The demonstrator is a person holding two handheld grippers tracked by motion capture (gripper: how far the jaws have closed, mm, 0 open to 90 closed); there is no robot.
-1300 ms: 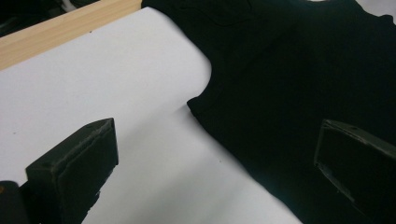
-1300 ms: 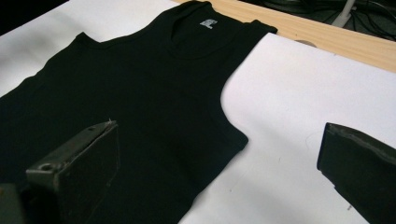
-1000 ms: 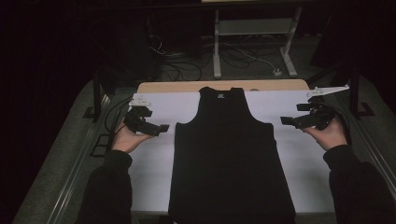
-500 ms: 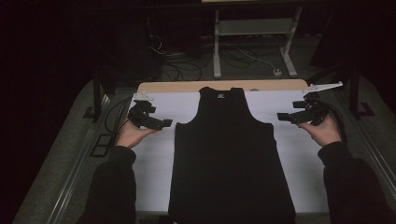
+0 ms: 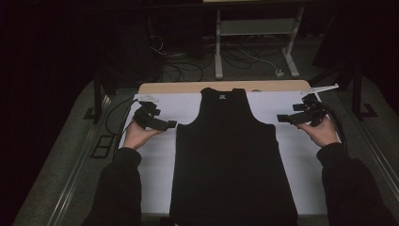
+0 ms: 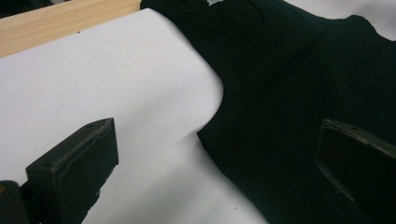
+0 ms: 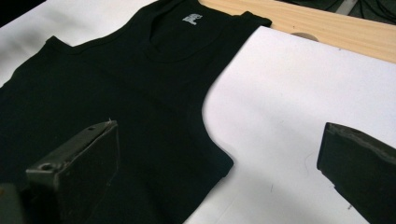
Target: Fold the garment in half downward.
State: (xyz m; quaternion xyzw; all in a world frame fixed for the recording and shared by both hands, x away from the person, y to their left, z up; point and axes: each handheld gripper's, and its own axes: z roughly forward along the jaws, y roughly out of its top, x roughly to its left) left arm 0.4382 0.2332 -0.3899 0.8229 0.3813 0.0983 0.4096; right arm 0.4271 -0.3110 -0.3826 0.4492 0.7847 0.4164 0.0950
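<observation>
Both tools, the left tool (image 5: 165, 124) and the right tool (image 5: 283, 118), have jaws spread wide and hold nothing, each aimed at an armpit corner of the black tank top (image 5: 233, 155) lying flat on the white-covered bench (image 5: 155, 155). The cloth looks light, limp and prone to bunching; pinching the side edges under the armholes seems best.

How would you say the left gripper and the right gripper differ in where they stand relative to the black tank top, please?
The left gripper points at the black tank top and nearly reaches its left armpit corner; the right gripper points at the opposite corner with a slight gap. Both are open, holding nothing.
</observation>
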